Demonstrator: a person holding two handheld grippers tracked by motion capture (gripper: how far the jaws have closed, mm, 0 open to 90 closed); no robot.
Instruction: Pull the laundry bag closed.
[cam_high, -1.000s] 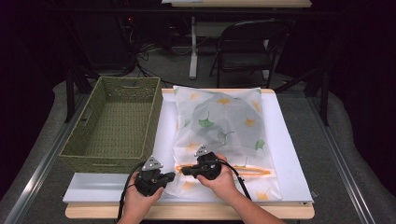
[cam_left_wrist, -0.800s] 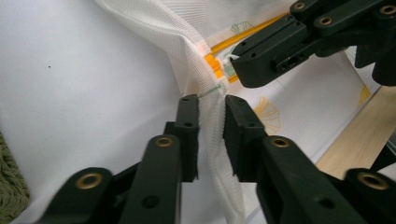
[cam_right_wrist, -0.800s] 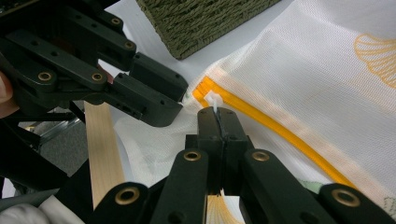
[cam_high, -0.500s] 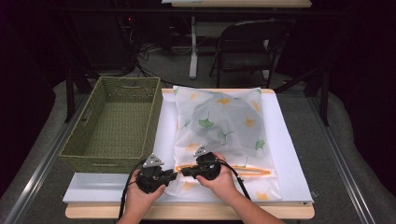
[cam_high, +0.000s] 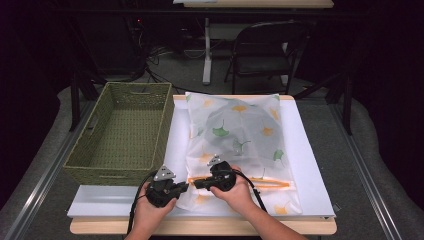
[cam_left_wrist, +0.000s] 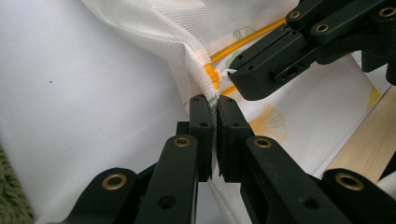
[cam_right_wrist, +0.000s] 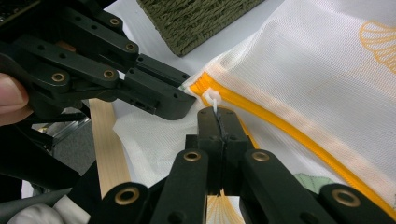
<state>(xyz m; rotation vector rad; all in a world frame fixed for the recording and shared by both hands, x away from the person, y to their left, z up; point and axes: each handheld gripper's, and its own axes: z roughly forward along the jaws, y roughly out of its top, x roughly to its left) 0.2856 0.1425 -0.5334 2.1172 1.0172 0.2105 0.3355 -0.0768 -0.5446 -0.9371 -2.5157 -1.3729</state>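
Observation:
A white mesh bag (cam_high: 240, 130) printed with ginkgo leaves lies on the white table cover, its orange zipper (cam_high: 265, 184) running along the near end. My left gripper (cam_high: 184, 186) is shut on the bag's corner fabric (cam_left_wrist: 154, 28) just below the zipper's end (cam_left_wrist: 212, 77); its jaws (cam_left_wrist: 214, 100) pinch the mesh edge. My right gripper (cam_high: 196, 184) faces it, tip to tip. In the right gripper view its jaws (cam_right_wrist: 217, 112) are shut on the small white zipper pull (cam_right_wrist: 211, 97) at the zipper's left end (cam_right_wrist: 201, 84).
A green woven basket (cam_high: 125, 135) stands empty on the left, close to the bag. The white cover (cam_high: 310, 150) ends near the wooden front edge (cam_high: 200, 227). A folding chair (cam_high: 265, 50) and desk legs stand beyond the table.

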